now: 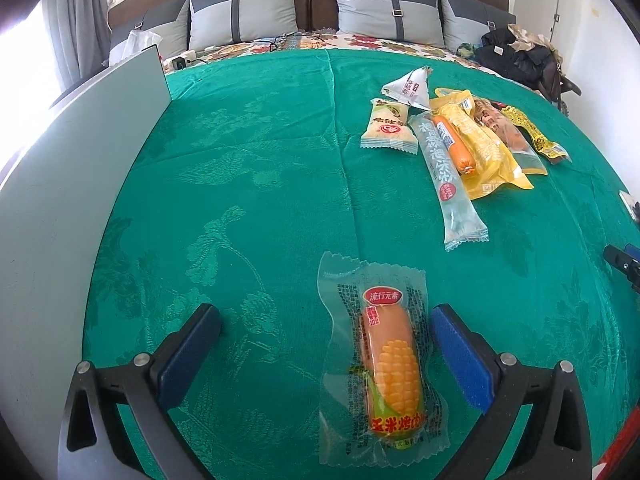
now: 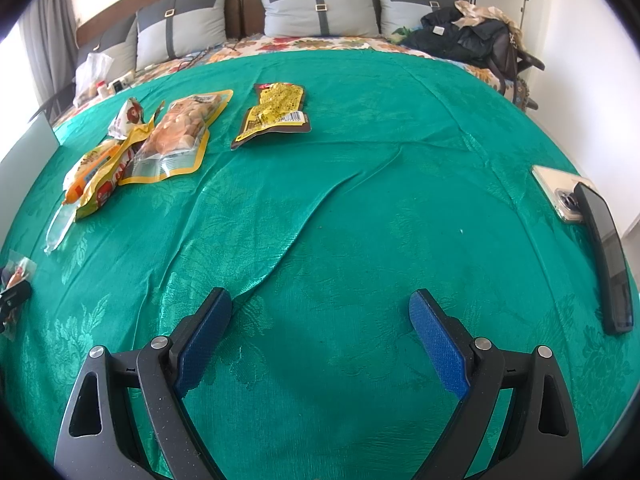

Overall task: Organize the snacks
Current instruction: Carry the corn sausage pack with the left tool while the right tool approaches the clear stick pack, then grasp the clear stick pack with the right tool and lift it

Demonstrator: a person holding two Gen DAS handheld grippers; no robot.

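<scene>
Left wrist view: left gripper (image 1: 324, 320) spread wide over the green cloth (image 1: 248, 184), corn sausage (image 1: 390, 364) lying loose between its fingers, unpinched; snack pile (image 1: 460, 132) at two o'clock; right gripper (image 2: 320, 308) gapes, nothing between its fingers.

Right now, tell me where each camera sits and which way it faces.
Left wrist: on the left gripper, angled down over the green cloth toward the pillows; own open fingers straddle the corn sausage packet, pads not pressing; the right gripper's tip shows at the right edge.
Right wrist: on the right gripper, same way; open fingers over bare cloth, two phones right.
Shared: cloth, pillows, snack pile, yellow pouch.
</scene>
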